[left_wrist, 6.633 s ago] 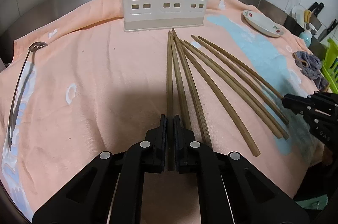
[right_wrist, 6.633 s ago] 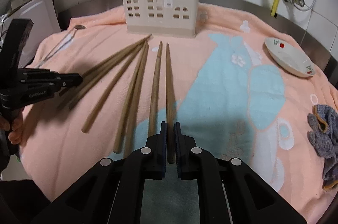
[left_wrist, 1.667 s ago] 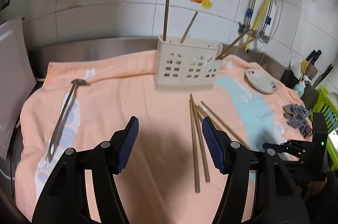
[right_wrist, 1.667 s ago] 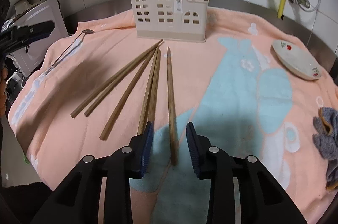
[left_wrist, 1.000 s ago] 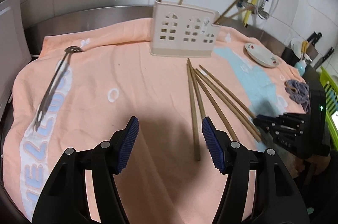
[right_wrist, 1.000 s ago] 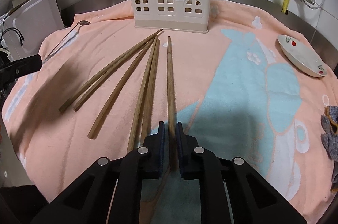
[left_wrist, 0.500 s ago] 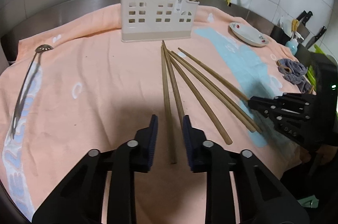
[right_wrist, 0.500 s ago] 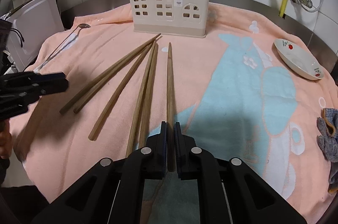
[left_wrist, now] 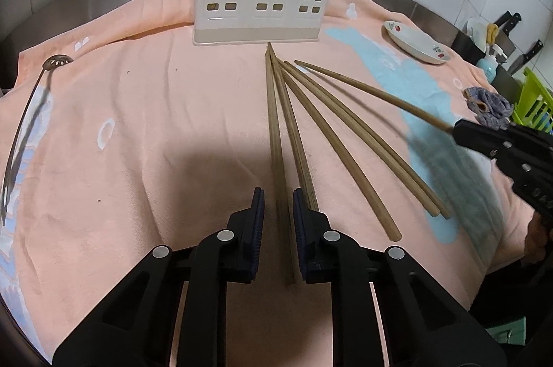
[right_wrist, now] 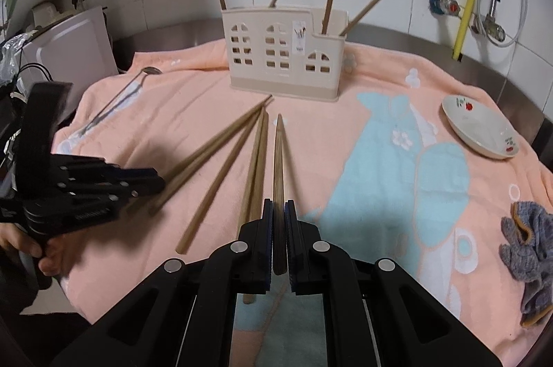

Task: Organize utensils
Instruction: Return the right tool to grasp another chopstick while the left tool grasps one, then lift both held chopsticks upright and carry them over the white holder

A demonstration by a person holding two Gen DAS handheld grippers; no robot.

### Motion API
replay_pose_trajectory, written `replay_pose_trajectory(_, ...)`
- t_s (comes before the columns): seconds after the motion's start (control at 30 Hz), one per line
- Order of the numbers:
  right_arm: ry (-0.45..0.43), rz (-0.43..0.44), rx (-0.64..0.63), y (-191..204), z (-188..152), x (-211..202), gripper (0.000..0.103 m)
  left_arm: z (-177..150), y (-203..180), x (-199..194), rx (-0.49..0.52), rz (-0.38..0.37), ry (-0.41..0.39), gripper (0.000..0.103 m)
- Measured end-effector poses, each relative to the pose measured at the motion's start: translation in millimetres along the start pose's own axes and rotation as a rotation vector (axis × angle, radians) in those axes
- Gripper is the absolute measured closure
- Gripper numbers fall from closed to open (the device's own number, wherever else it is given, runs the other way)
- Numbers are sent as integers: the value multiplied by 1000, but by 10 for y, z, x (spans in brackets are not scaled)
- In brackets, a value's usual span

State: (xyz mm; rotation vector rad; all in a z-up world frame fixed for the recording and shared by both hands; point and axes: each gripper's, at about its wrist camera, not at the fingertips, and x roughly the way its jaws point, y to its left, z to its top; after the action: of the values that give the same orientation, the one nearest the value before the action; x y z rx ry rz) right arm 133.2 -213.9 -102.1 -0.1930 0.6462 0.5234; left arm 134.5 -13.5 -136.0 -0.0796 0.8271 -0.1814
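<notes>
— Where do we stand with our right gripper (right_wrist: 279, 225)?

— Its fingers (right_wrist: 266, 228) are clamped on one chopstick (right_wrist: 278, 166), which runs straight ahead along the fingers, tip lifted toward the cream utensil holder (right_wrist: 283, 55). That stick's long axis already points at the holder, so we judge that we need mostly a forward carry and a tilt to upright over a slot.

— And our left gripper (left_wrist: 278, 221)?

— Its fingers (left_wrist: 257, 221) are a little apart, straddling the near end of the leftmost chopstick on the cloth (left_wrist: 276, 138); we see a gap on both sides, so nothing is gripped yet. This stick also lies lengthwise ahead of us, its tip just short of the holder's base.

— The rest?

— Four loose chopsticks (left_wrist: 331, 138) in all fan out on the peach towel (left_wrist: 145, 111) over the table, all converging near the holder. Four sticks already stand in it. The left hand is nearer those; the right has its own.
</notes>
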Motion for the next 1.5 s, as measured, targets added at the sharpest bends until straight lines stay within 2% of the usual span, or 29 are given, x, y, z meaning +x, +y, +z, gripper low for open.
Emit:
replay_pose_trajectory(0.23,-25,1,-8,43,74,-92,96,11,-17,34,10,1,5,90)
replay_pose_trajectory(0.4,-39,2,-3,30,108,-143,96,31,-29,62,19,26,14,96)
replay_pose_trajectory(0.57,-69,6,6,-5,185,-248,96,63,-41,38,26,50,11,97)
replay_pose_trajectory(1.13,-163,49,-25,-51,849,-534,96,584,67,-670,25,11,-201,97)
replay_pose_trajectory(1.5,-192,75,-45,-163,1500,-593,96,939,64,-764,74,5,-245,97)
